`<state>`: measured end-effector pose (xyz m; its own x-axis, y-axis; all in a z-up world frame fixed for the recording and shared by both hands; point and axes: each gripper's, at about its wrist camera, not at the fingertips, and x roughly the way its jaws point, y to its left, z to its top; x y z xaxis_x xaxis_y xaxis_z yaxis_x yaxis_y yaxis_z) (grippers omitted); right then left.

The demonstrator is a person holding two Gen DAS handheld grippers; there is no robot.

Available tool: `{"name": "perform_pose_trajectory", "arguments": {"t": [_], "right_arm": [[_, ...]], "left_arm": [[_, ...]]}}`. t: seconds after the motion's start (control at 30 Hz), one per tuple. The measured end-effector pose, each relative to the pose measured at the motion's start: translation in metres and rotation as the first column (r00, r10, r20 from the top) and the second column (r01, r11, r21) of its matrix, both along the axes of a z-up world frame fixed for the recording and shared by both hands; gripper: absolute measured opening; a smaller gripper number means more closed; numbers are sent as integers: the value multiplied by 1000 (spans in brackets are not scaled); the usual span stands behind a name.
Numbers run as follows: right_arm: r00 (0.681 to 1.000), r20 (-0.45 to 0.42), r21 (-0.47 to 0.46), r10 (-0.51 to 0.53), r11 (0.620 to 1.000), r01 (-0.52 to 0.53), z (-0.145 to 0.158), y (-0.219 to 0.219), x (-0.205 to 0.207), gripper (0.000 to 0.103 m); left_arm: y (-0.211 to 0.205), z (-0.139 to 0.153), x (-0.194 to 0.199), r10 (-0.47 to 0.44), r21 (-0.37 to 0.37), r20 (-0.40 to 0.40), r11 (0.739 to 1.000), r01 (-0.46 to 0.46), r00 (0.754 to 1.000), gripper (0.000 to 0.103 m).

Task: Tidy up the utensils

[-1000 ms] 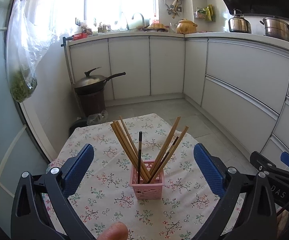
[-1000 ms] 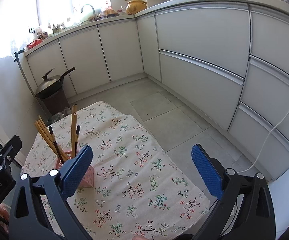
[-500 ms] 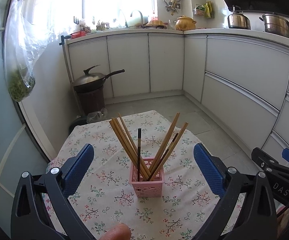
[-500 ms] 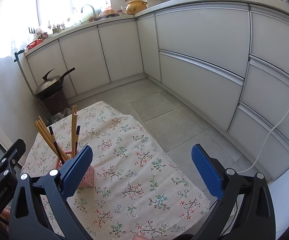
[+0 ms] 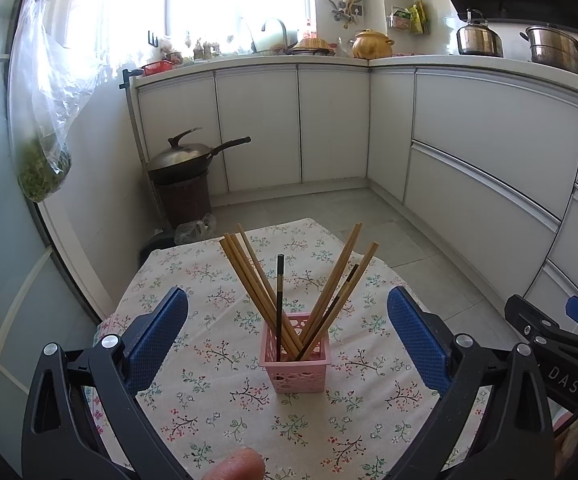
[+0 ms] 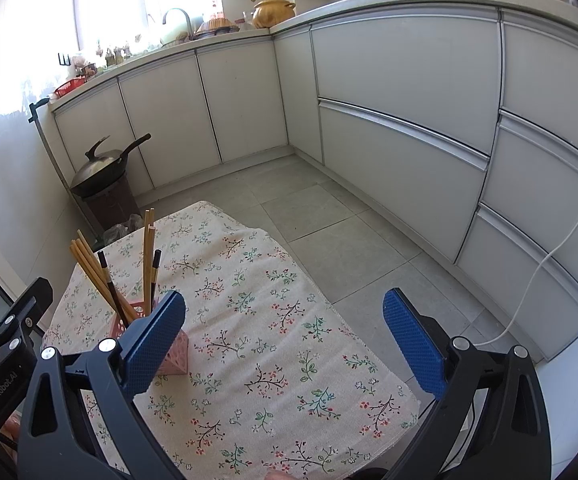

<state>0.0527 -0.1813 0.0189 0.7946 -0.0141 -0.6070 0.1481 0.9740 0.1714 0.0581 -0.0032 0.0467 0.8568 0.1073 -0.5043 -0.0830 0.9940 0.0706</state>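
One pink basket stands on one floral cloth. It holds about seven wooden chopsticks and two dark chopsticks.

Right claw gapes empty; chopsticks fill pink basket, seemingly upright.

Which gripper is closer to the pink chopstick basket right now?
Left. The left gripper is centred right behind the pink basket; the right gripper sits off to its right, aimed past it.

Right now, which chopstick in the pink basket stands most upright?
The dark chopstick at the left of the pink basket. It stands almost vertical, while the light wooden chopsticks lean outward to left and right.
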Motion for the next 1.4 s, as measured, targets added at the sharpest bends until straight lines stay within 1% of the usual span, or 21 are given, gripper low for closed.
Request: {"name": "perform_pose_trajectory", "arguments": {"t": [0.93, 1.4], "right_arm": [[1000, -3, -4, 4, 1000, -4, -1, 3, -1, 96], [1000, -6, -2, 8, 1000, -8, -2, 4, -1, 96]], "left_arm": [[3, -6, 2, 8, 22, -14, 1000, -8, 1000, 96], [4, -6, 2, 5, 16, -17, 1000, -4, 1000, 96]]}}
